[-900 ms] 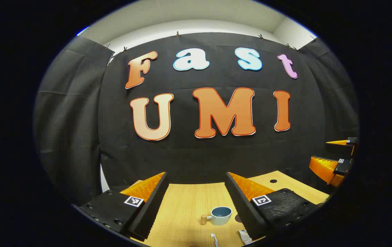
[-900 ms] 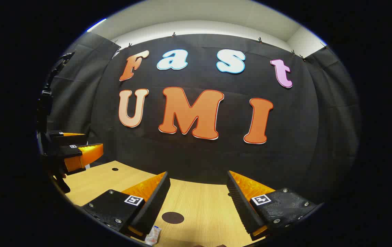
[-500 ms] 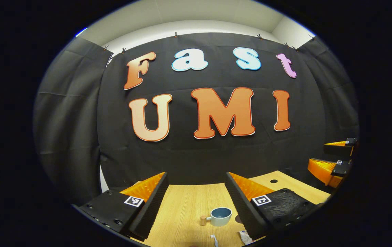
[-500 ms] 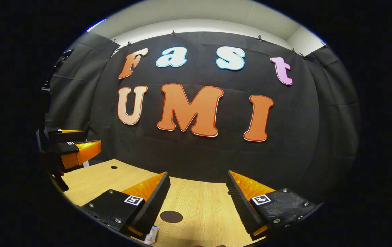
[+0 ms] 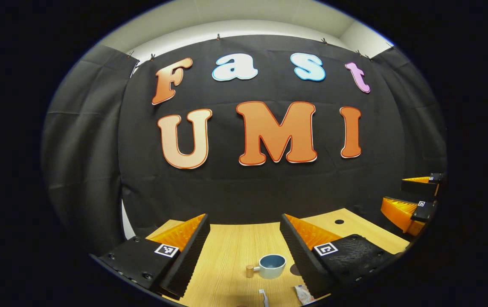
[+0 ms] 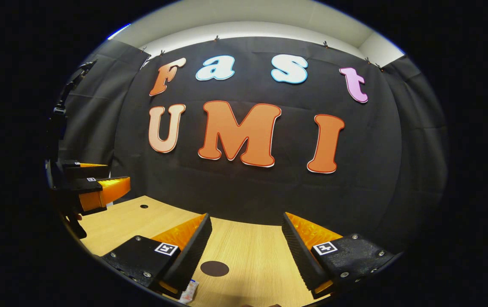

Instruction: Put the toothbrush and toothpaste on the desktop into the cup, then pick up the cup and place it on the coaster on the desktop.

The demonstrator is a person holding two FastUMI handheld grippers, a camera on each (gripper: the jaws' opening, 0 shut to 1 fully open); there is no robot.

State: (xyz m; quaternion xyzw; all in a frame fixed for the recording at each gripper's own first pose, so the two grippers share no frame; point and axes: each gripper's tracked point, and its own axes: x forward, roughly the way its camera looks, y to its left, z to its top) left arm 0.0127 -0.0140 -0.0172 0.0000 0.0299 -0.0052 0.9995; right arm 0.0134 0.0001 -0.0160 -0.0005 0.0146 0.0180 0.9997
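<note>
Both hand-held grippers spread wide above the desk, nothing pinched.

Left gripper view: left hand-held gripper (image 5: 244, 221) fingers spread apart, nothing between them; cup (image 5: 271, 266) upright on desk (image 5: 227, 256) at 6 o'clock, blue inside, pale outside, wooden-tipped handle pointing to 9 o'clock. Toothbrush (image 5: 263, 297) head at view's bottom edge, 6 o'clock of cup, apart from it. Toothpaste (image 5: 301, 293) tube end at 5 o'clock of cup, partly hidden by right-side finger. Coaster (image 5: 294, 269), dark round, just beside cup at 3 o'clock, mostly hidden behind finger. Right gripper view: right hand-held gripper (image 6: 246, 219) also spread, empty; coaster (image 6: 214, 268) flat on desk (image 6: 261, 264) between fingers, toothpaste (image 6: 189, 292) at 7 o'clock near left-side finger tip. Left hand-held gripper (image 6: 99, 179) visible at 9 o'clock, above desk edge.
</note>
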